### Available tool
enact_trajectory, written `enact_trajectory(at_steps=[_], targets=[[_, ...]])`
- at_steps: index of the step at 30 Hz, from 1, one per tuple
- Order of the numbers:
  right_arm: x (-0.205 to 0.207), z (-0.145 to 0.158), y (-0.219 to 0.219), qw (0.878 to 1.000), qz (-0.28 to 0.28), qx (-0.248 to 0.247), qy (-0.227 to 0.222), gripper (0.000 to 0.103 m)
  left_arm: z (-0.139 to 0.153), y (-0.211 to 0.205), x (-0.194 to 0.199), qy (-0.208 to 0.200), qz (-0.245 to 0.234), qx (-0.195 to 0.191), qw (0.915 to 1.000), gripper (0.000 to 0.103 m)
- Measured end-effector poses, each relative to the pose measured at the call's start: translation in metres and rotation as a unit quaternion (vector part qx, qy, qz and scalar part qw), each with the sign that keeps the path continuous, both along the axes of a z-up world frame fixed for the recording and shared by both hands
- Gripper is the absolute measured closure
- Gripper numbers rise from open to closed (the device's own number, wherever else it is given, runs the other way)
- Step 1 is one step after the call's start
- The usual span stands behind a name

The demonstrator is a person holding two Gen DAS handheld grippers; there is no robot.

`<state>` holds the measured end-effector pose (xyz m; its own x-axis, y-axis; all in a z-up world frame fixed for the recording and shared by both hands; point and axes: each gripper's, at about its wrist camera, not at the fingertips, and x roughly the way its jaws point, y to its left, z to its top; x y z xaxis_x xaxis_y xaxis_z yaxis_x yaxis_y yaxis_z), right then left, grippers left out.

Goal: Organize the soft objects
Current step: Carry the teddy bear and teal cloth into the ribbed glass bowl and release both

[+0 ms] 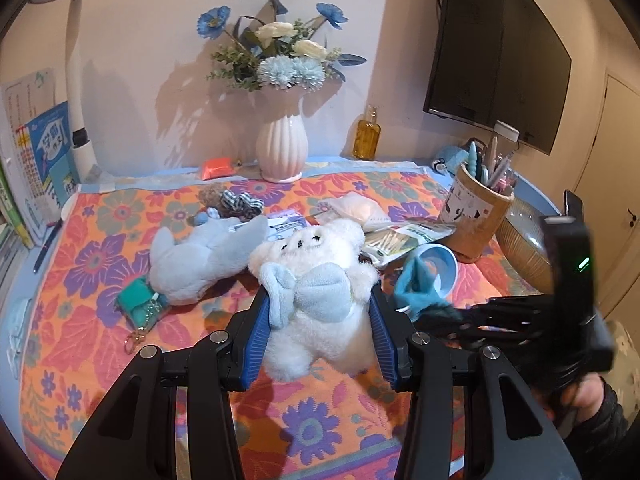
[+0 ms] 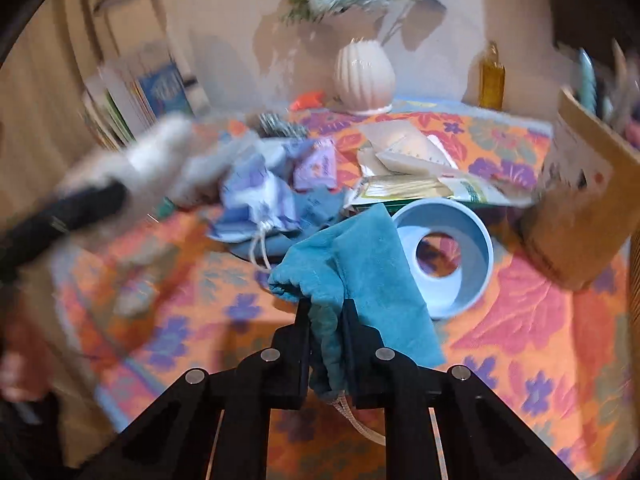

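A white plush toy [image 1: 316, 312] with a pale blue bow sits between the blue pads of my left gripper [image 1: 318, 300], which is shut on its body above the flowered cloth [image 1: 312, 428]. In the right wrist view my right gripper [image 2: 327, 308] is shut on a bunched teal cloth pouch [image 2: 360, 264]; a cord hangs below the jaws. The left wrist view shows the same teal pouch [image 1: 412, 284] at the right, beside a blue bowl [image 1: 440, 268]. A light blue plush [image 1: 200, 260] lies on its side left of the white one. The white plush [image 2: 160, 148] appears blurred in the right wrist view.
A white vase [image 1: 282, 148] with flowers and an amber bottle [image 1: 366, 136] stand at the back. A pen holder [image 1: 476, 216] is at the right, packets [image 1: 404, 240] before it. A teal keychain item [image 1: 140, 304] lies left. A patterned drawstring bag [image 2: 256, 200] lies behind the teal pouch.
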<state>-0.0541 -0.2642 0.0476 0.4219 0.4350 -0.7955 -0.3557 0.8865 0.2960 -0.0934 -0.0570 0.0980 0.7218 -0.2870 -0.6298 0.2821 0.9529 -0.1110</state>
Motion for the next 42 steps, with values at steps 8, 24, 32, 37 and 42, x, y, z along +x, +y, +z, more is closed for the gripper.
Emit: enact_trajectory(at_steps=[8, 24, 32, 37, 42], targets=[[-0.017, 0.042, -0.049, 0.991, -0.041, 0.122, -0.027, 0.09, 0.005, -0.031, -0.005, -0.007, -0.033, 0.011, 0.9994, 0.059], [-0.06, 0.106, -0.198, 0.962, -0.241, 0.042, -0.122, 0.09, 0.028, -0.197, -0.009, -0.033, -0.205, 0.004, 0.9782, 0.059], [-0.047, 0.09, -0.261, 0.939, -0.328, 0.038, -0.09, 0.09, 0.025, -0.271, 0.004, -0.021, -0.261, 0.0, 0.9652, 0.059], [-0.037, 0.077, -0.28, 0.935, -0.346, 0.014, -0.075, 0.09, 0.015, -0.303, 0.018, -0.016, -0.276, 0.005, 0.9609, 0.059], [-0.021, 0.069, -0.291, 0.931, -0.362, -0.011, -0.051, 0.086, 0.005, -0.323, 0.032, -0.029, -0.267, 0.012, 0.9633, 0.036]])
